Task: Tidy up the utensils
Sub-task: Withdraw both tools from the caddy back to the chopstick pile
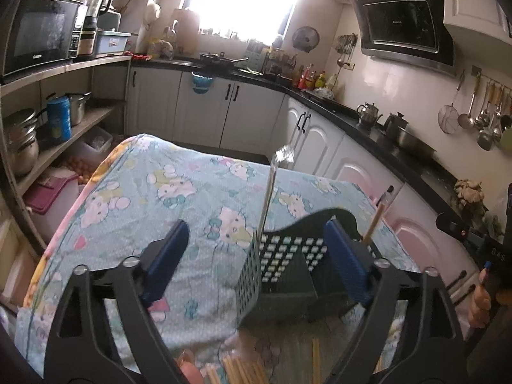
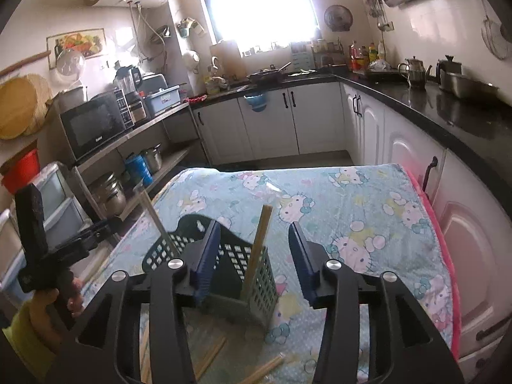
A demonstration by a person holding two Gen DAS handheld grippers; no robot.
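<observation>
A dark green perforated utensil holder stands on the Hello Kitty cloth; it also shows in the right wrist view. A clear-handled spoon and a chopstick stand upright in it. In the right wrist view wooden chopsticks stand in the holder. Loose chopsticks lie on the cloth in front; they also show in the right wrist view. My left gripper is open and empty, its right finger beside the holder. My right gripper is open and empty above the holder.
White cabinets and a black counter with kettles and pots run along the right. Shelves with a microwave and pots stand on the left. The cloth-covered table ends at its far edge.
</observation>
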